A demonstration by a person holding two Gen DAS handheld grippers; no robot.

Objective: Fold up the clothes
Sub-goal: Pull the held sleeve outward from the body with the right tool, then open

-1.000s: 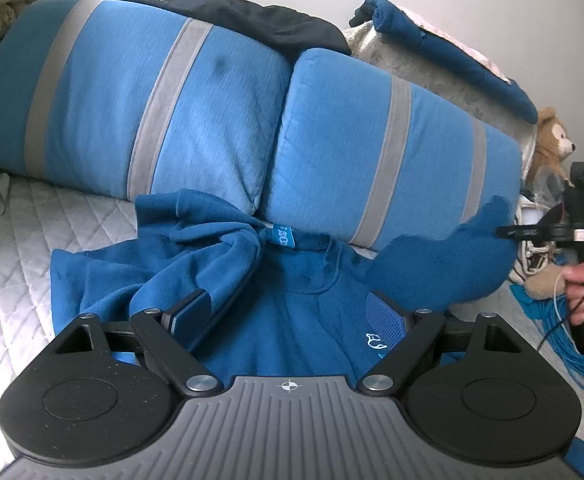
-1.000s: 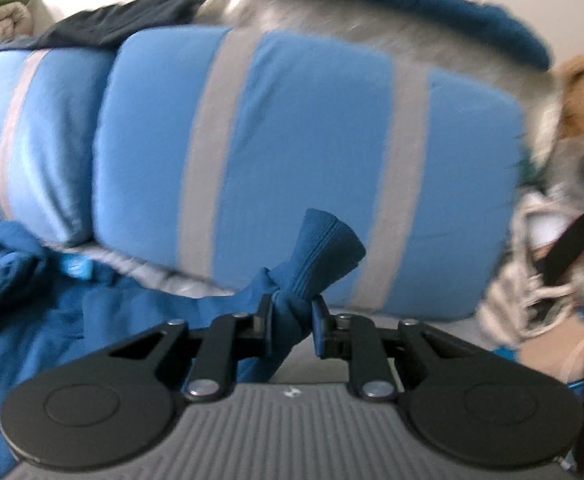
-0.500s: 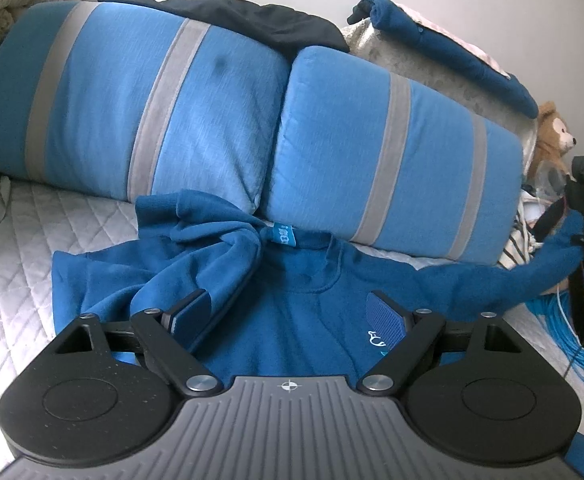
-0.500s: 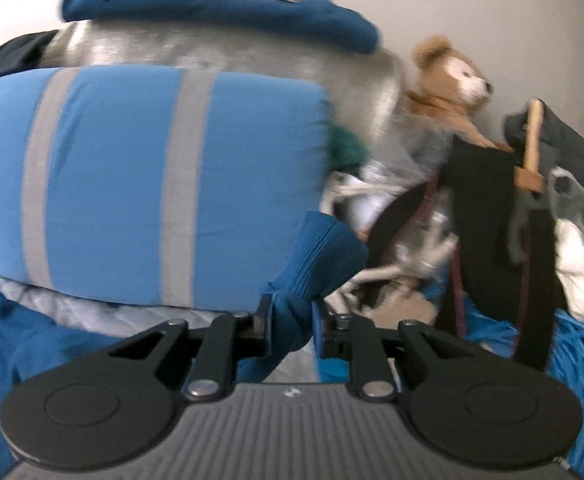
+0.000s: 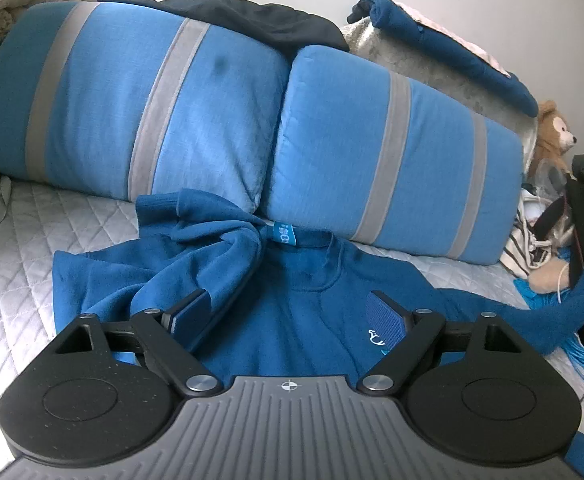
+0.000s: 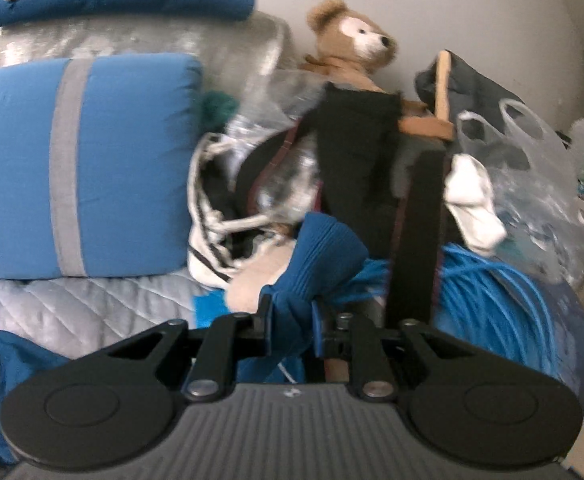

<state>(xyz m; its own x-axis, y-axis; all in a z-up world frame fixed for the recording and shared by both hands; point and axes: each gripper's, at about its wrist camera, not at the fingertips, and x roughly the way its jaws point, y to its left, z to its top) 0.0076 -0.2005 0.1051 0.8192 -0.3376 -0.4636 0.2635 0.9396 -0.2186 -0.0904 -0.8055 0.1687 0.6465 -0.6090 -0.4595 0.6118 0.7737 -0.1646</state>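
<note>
- Left gripper [image 5: 287, 312]: jaws wide apart, hovering over blue sweater [image 5: 292, 312] lying on the quilt [image 5: 51, 232].
- Right gripper [image 6: 292, 316]: clamped on sleeve cuff [image 6: 324, 256], stretched toward, probably, the bed edge.

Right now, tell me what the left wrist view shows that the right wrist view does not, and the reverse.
Only the left wrist view shows the blue sweatshirt's body and collar, the other sleeve bunched across it, the black garment on top of the pillows and the open left gripper. Only the right wrist view shows the right gripper shut on the ribbed blue cuff, and the clear plastic bags. Both show the blue grey-striped pillow, the brown teddy bear, the coiled blue cable and the quilted grey bed cover.
</note>
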